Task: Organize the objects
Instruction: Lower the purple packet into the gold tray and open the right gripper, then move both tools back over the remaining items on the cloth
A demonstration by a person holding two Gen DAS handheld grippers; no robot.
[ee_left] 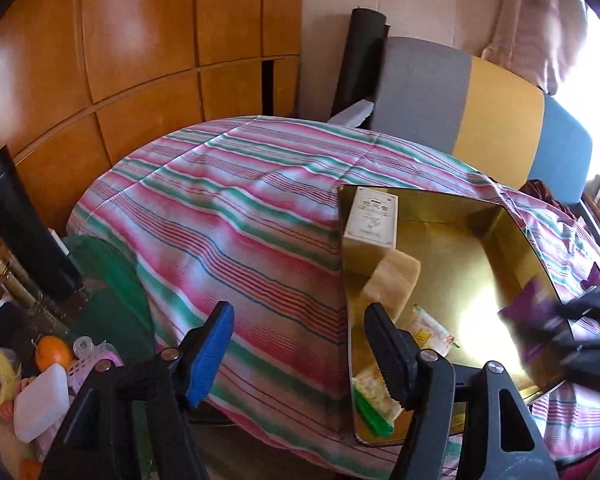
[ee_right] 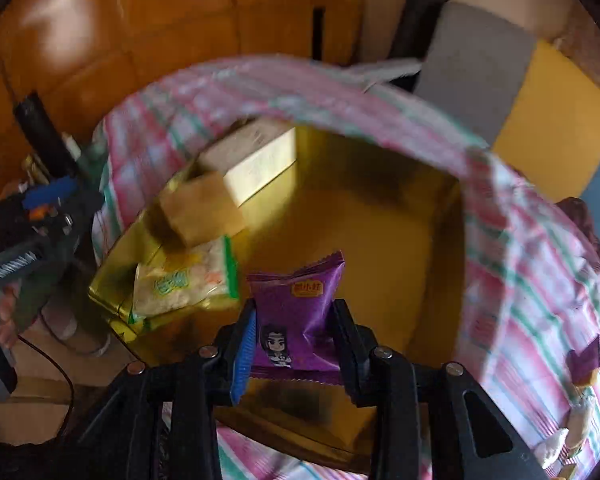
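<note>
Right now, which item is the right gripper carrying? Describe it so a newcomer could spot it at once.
Find the striped cloth on the table, then the gold tin on it. Above the tin's near edge, the right gripper pinches a purple packet. It is the only purple wrapper there, printed with a small cartoon figure; the tin's boxes and bag are pale.

Motion blur smears the striped cloth (ee_right: 540, 280), and small items (ee_right: 576, 420) at its edge are perhaps snacks.
</note>
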